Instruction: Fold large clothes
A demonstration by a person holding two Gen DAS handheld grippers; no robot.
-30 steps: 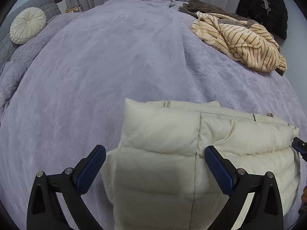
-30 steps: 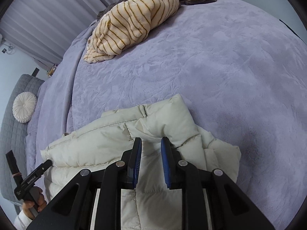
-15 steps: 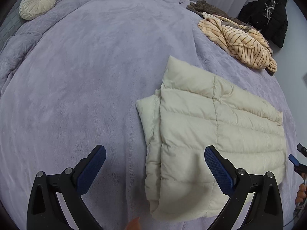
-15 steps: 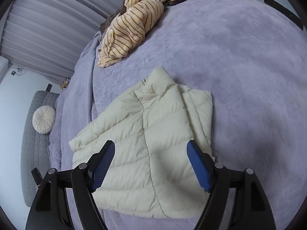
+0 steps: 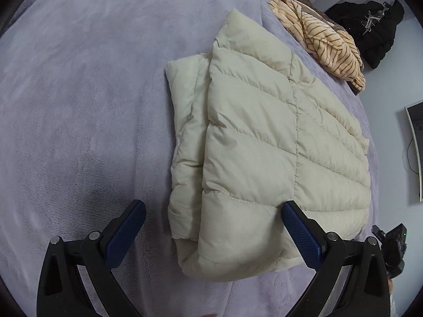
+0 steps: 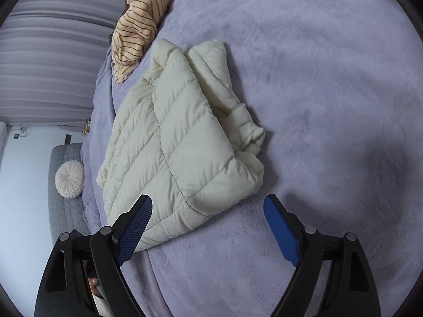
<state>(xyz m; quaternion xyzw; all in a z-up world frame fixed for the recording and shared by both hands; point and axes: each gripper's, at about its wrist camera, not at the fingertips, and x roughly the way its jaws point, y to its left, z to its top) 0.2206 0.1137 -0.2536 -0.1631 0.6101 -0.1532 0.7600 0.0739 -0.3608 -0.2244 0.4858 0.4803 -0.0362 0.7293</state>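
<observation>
A cream quilted puffer jacket (image 5: 264, 142) lies folded into a compact stack on the lilac bed cover (image 5: 79, 105). It also shows in the right wrist view (image 6: 171, 145), with a bunched sleeve cuff at its right edge. My left gripper (image 5: 211, 235) is open and empty, held above the jacket's near edge. My right gripper (image 6: 208, 229) is open and empty, above the jacket's near corner and the bare cover.
A tan striped garment (image 5: 325, 39) lies at the far end of the bed, also in the right wrist view (image 6: 140, 21). A black jacket (image 5: 370, 29) hangs beyond it. A round cream cushion (image 6: 69, 175) rests on a grey sofa (image 6: 63, 198). Grey curtains (image 6: 47, 66) hang behind.
My right gripper let go of the jacket and opened. Both grippers pulled back and rose, so the folded jacket now lies free on the bed.
</observation>
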